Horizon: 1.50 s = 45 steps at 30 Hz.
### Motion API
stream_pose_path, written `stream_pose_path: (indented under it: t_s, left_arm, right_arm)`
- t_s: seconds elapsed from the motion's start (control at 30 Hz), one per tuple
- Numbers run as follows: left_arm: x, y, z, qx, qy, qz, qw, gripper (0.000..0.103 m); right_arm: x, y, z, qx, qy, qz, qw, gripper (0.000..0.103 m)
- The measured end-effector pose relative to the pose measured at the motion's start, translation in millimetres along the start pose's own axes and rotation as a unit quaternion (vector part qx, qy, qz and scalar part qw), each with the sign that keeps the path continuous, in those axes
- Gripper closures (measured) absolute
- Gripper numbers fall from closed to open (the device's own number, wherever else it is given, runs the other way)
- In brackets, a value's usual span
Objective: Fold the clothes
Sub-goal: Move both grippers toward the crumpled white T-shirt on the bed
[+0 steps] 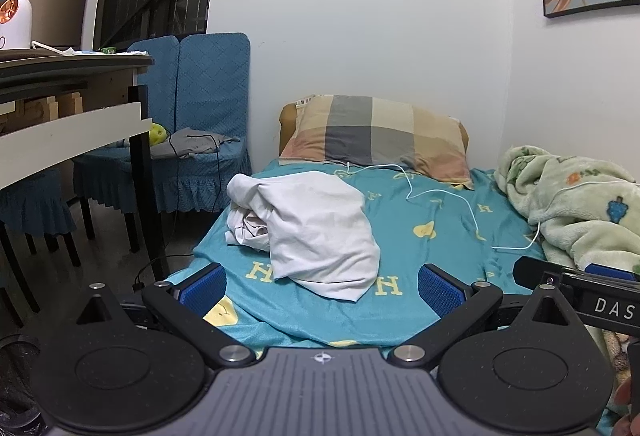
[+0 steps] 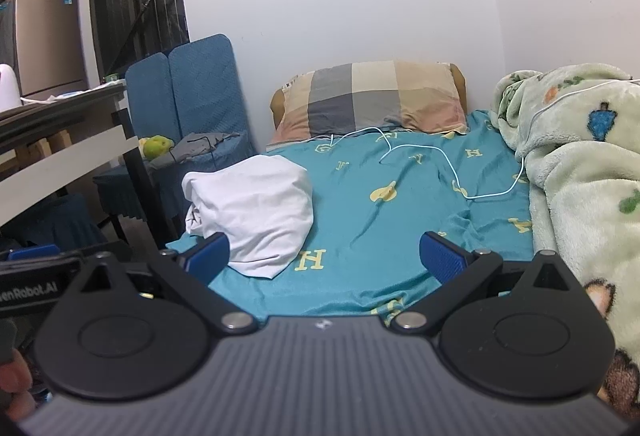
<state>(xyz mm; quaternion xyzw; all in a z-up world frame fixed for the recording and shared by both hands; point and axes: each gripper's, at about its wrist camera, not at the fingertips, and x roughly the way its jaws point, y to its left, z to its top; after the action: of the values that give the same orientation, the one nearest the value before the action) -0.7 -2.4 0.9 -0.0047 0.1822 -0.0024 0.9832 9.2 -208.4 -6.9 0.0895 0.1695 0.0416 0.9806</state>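
Clearly the shirt (image 1: pixel 316 228) lies bunched on the bed (image 1: pixel 432 236) near its left edge; both grippers, left (image 1: pixel 322 286) and right (image 2: pixel 324 256), gape empty. A careless grab risks snagging the cable (image 1: pixel 436 192).

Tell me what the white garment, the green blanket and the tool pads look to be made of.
White garment: thin matte woven or knit fabric, likely cotton; soft creases. Green blanket: plush fleece, fuzzy nap. Left tool pads: blue, ribbed, probably rubber or plastic.

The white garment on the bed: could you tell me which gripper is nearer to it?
Left. The left gripper faces the white garment head-on; the right gripper sits further right.
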Motion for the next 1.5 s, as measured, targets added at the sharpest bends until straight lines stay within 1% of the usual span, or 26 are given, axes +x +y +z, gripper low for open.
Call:
stream_pose_path:
  t_s: [0.07, 0.13, 0.2, 0.37, 0.47, 0.6, 0.73, 0.9, 1.0, 1.1, 1.17, 1.23, 1.3, 1.37, 1.5]
  left_arm:
    - [-1, -3, 0, 0.003, -0.001, 0.002, 1.0000, 0.000]
    - [3, -1, 1, -0.010, 0.011, 0.003, 0.9999, 0.000]
    - [4, 8, -2, -0.023, 0.010, 0.000, 0.9997, 0.000]
    - [6, 10, 1, -0.013, 0.010, 0.009, 0.9998, 0.000]
    - [10, 8, -1, -0.008, 0.016, 0.017, 0.9997, 0.000]
    - [11, 12, -2, -0.018, 0.017, 0.018, 0.9995, 0.000]
    - [14, 19, 1, -0.017, 0.020, 0.033, 0.9991, 0.000]
    - [18, 24, 4, -0.014, 0.024, 0.047, 0.9985, 0.000]
    - [24, 20, 7, -0.007, 0.027, 0.045, 0.9986, 0.000]
    - [39, 18, 13, -0.008, 0.041, 0.037, 0.9984, 0.000]
    - [54, 18, 19, -0.012, 0.060, 0.032, 0.9976, 0.000]
    - [77, 17, 26, -0.010, 0.087, 0.037, 0.9955, 0.000]
    - [99, 17, 33, -0.009, 0.096, 0.043, 0.9945, 0.000]
    - [125, 14, 40, 0.005, 0.107, 0.048, 0.9931, 0.000]
    - [183, 14, 50, 0.007, 0.132, 0.060, 0.9894, 0.000]
  right_arm:
    - [0, 1, 0, -0.001, 0.000, 0.000, 1.000, 0.000]
    - [0, 1, 0, 0.000, 0.000, -0.001, 1.000, 0.000]
    - [0, 1, 0, 0.002, 0.000, 0.000, 1.000, 0.000]
    - [2, -8, 2, 0.014, 0.002, 0.001, 1.000, 0.000]
    - [3, -8, 2, 0.009, 0.002, -0.012, 1.000, 0.000]
    - [7, -14, 4, 0.012, 0.007, -0.022, 1.000, 0.000]
    - [10, -17, 2, 0.004, 0.018, -0.034, 0.999, 0.000]
    - [8, -19, 3, 0.008, 0.018, -0.033, 0.999, 0.000]
    - [6, -20, 6, 0.010, 0.011, -0.033, 0.999, 0.000]
    - [3, -23, 7, 0.014, 0.007, -0.036, 0.999, 0.000]
    - [0, -24, 8, 0.017, -0.001, -0.043, 0.999, 0.000]
    - [-4, -24, 9, 0.015, -0.009, -0.049, 0.999, 0.000]
    - [-4, -24, 10, 0.013, -0.010, -0.053, 0.998, 0.000]
    - [-1, -26, 9, 0.013, -0.009, -0.055, 0.998, 0.000]
    - [8, -29, 7, 0.018, 0.002, -0.055, 0.998, 0.000]
